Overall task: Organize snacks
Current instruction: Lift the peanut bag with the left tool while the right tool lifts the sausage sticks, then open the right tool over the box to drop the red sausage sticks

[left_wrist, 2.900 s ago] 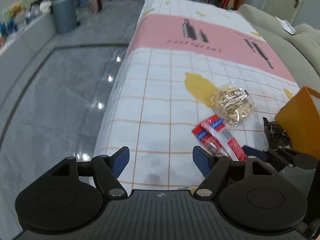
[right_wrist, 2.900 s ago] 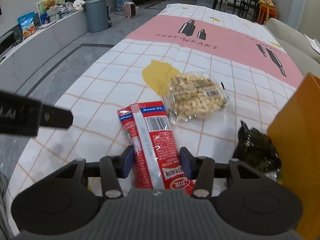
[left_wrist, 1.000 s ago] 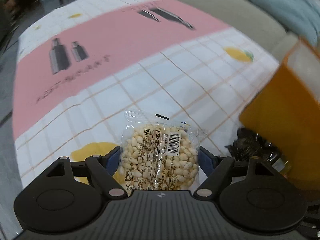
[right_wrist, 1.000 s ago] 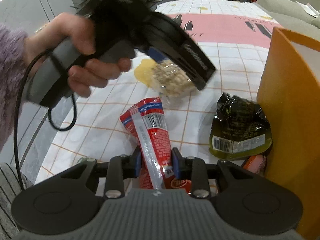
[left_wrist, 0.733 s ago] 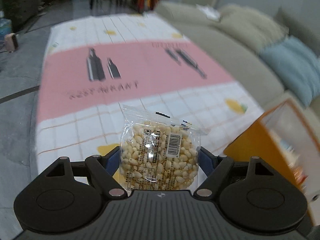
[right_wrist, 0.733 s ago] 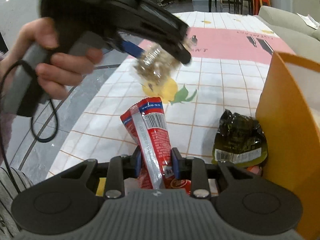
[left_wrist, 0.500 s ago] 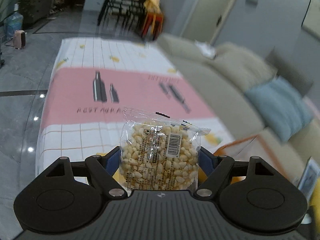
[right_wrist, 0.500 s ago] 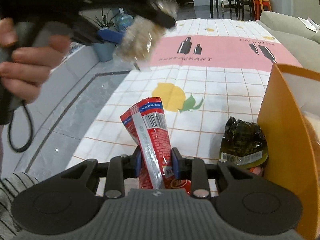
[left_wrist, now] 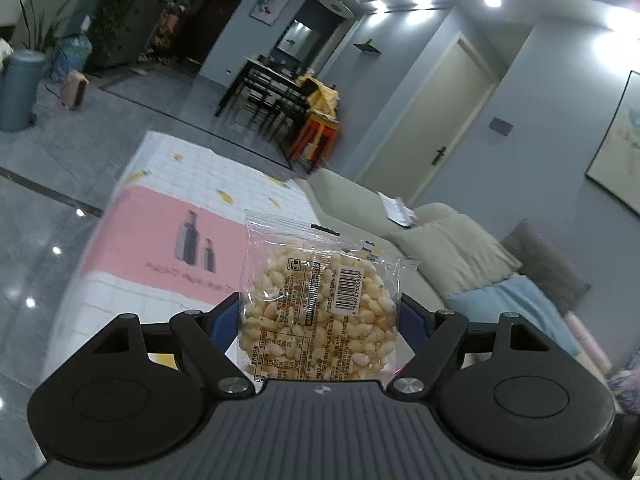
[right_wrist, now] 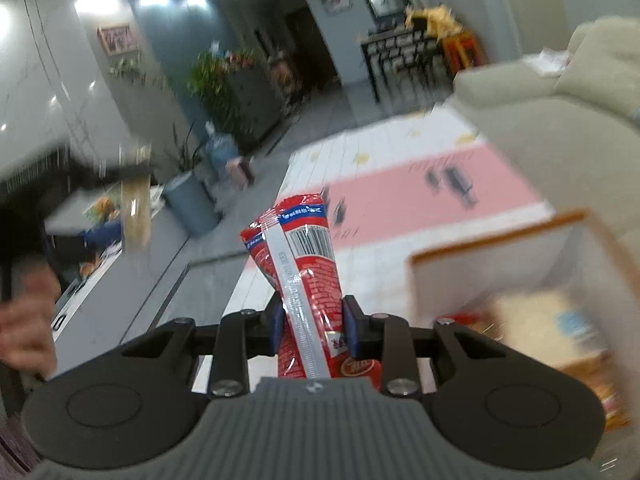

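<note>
Since the earlier frames both packets have been lifted clear of the bench and the cameras have tipped up toward the room. The left hand-held gripper (left_wrist: 319, 320) is clamped on a clear bag of puffed grain (left_wrist: 318, 312), which stands upright between the blue pads (left_wrist: 224, 320), its barcode facing the camera. Beyond it, at 11 o'clock, lies the bench (left_wrist: 132, 240) with its pink and white checked cloth; a pale sofa (left_wrist: 452, 248) with a blue cushion runs off toward 3 o'clock. The right hand-held gripper (right_wrist: 313, 326) is closed narrowly on a red snack packet (right_wrist: 306, 276), pinched near its lower end so the packet rises upright out of the jaws. At 3 o'clock in the right wrist view sits an orange box (right_wrist: 500, 240), open at the top, with blurred packets inside. At 9 o'clock the left hand (right_wrist: 26, 320) shows, blurred, with the grain bag held up above it. The bench cloth stretches away at 1 o'clock, the sofa beyond it.
</note>
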Action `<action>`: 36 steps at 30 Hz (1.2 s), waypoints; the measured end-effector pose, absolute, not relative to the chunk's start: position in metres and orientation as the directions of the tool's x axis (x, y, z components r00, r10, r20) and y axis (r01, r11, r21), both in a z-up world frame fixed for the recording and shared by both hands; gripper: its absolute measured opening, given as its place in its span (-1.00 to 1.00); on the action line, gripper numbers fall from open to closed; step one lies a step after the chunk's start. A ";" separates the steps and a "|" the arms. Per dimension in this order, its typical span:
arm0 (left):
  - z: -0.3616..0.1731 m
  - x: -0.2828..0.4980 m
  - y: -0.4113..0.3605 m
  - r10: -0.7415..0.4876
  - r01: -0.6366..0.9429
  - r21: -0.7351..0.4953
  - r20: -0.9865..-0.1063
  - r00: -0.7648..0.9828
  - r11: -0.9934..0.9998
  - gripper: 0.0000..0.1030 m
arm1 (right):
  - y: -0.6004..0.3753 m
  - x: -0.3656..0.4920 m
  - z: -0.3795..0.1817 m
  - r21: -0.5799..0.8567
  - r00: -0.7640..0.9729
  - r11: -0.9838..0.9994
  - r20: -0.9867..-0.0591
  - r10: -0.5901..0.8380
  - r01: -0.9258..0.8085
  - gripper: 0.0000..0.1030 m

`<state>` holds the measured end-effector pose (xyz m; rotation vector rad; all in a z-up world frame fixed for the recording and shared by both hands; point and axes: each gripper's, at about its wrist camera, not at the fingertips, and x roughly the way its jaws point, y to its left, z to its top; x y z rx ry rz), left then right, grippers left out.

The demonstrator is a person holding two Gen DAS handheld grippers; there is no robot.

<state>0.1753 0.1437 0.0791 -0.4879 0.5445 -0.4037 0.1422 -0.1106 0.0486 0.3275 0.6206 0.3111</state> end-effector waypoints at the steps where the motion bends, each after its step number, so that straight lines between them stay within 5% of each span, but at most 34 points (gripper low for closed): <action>1: 0.078 0.175 0.140 -0.495 0.235 -0.549 -0.393 0.775 0.802 0.78 | -0.122 0.137 0.058 0.364 0.780 0.912 -0.509 0.363 -0.187 -0.45; 11: 0.064 0.165 0.084 -0.637 0.336 -0.600 -0.403 0.657 0.726 0.78 | -0.212 0.100 0.045 0.193 0.614 0.900 -0.674 0.410 -0.390 -0.44; 23: 0.052 0.143 0.049 -0.583 0.353 -0.479 -0.518 0.626 0.804 0.78 | -0.199 0.099 -0.009 -0.021 0.412 0.695 -0.817 0.403 -0.719 -0.42; 26: 0.050 0.141 0.050 -0.577 0.348 -0.473 -0.530 0.621 0.809 0.78 | -0.203 0.107 -0.014 0.028 0.341 0.631 -0.822 0.455 -0.775 -0.28; 29: 0.049 0.141 0.048 -0.572 0.350 -0.461 -0.543 0.615 0.815 0.78 | -0.209 0.119 -0.014 0.161 0.221 0.593 -0.826 0.518 -0.789 0.26; 36: 0.049 0.142 0.049 -0.592 0.352 -0.488 -0.531 0.607 0.799 0.78 | -0.235 0.126 0.002 0.278 0.268 0.656 -0.750 0.605 -0.702 0.25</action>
